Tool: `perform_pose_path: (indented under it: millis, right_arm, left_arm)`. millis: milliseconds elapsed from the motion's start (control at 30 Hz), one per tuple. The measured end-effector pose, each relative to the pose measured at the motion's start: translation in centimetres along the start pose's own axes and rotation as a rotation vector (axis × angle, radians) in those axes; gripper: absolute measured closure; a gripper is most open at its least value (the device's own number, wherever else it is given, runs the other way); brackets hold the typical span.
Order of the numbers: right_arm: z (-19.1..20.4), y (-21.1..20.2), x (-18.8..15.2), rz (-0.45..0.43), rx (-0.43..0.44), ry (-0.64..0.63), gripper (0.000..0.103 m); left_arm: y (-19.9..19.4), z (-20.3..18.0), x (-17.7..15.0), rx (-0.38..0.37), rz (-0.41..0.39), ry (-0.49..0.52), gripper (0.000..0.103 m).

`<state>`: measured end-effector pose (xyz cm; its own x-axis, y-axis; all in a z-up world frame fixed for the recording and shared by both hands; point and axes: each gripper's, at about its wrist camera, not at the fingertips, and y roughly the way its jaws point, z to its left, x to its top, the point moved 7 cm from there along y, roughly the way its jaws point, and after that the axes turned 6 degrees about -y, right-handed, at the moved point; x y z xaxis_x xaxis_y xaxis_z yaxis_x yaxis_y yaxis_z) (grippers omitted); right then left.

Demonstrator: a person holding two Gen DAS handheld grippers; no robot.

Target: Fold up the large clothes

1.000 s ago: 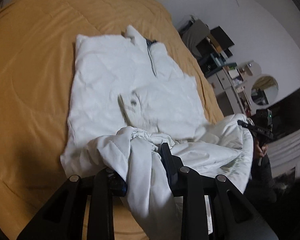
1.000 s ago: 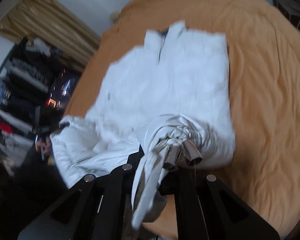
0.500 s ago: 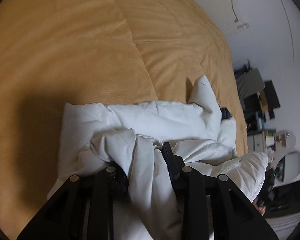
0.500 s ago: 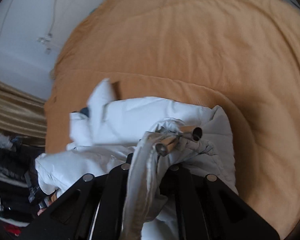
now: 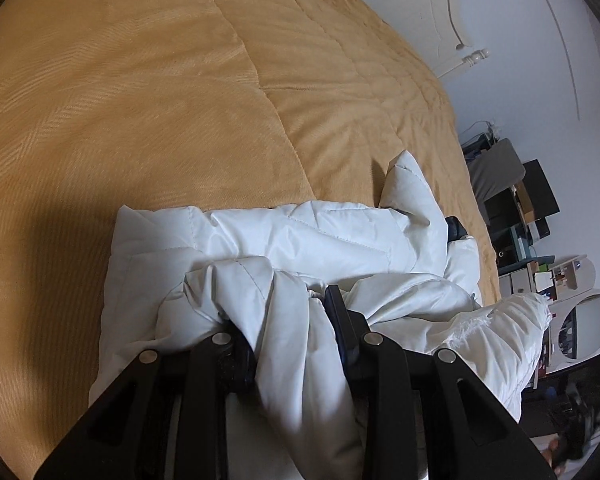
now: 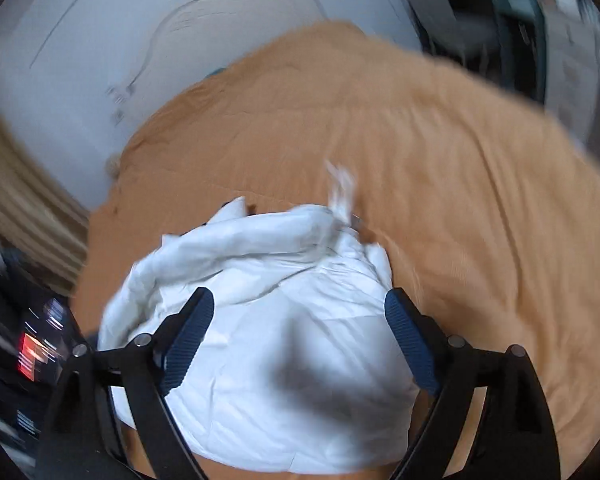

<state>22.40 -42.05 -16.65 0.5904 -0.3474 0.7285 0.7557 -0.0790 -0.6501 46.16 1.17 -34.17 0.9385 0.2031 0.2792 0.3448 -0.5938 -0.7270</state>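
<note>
The white puffy jacket (image 5: 300, 240) is lying bunched in the lower middle of the left wrist frame, folded over on the orange bed cover (image 5: 180, 100), collar poking up toward the right. Looks light and squishy, quilted with a slick shell, so I'd guess it springs back and slides off itself unless pressed flat; best grabbed at a seam or hem edge, not the puffy middle. The left claw (image 5: 288, 320) is clamped on a wad of the fabric. The right claw (image 6: 296, 340) is spread wide, hovering over the jacket, holding nothing. That view is blurry.
</note>
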Motion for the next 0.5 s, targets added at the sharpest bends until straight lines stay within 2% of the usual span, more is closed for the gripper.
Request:
perform_pose_path:
  millis: [100,167,233,300,367,467,500]
  right_arm:
    - [6.5,0.8,-2.6,-0.030,0.004,-0.173,0.012]
    - [9.4,5.1,-5.4,0.071,-0.075,-0.303,0.011]
    - [10.2,10.5,-8.5,0.200,-0.157,-0.389,0.011]
    - [9.5,12.0,-10.0,0.187,-0.179,-0.406,0.004]
    - [9.2,12.1,-10.2,0.197,-0.157,-0.380,0.002]
    - [9.1,12.4,-9.9,0.239,-0.131,-0.362,0.000]
    - [9.1,12.5,-9.9,0.243,-0.133,-0.356,0.000]
  left_arm:
    - [-0.1,0.0,-0.2,-0.010,0.003,-0.004,0.074]
    - [-0.4,-0.1,-0.2,-0.011,0.019,-0.017,0.074]
    - [-1.3,0.0,0.0,-0.015,0.052,-0.042,0.074]
    - [-2.8,0.0,0.2,-0.028,0.065,-0.068,0.073]
    - [-4.8,-0.3,0.3,-0.050,0.063,-0.071,0.068]
    - [-8.0,-0.9,0.2,-0.008,0.055,-0.027,0.063]
    - [-9.6,-1.2,0.2,0.015,0.026,0.004,0.060]
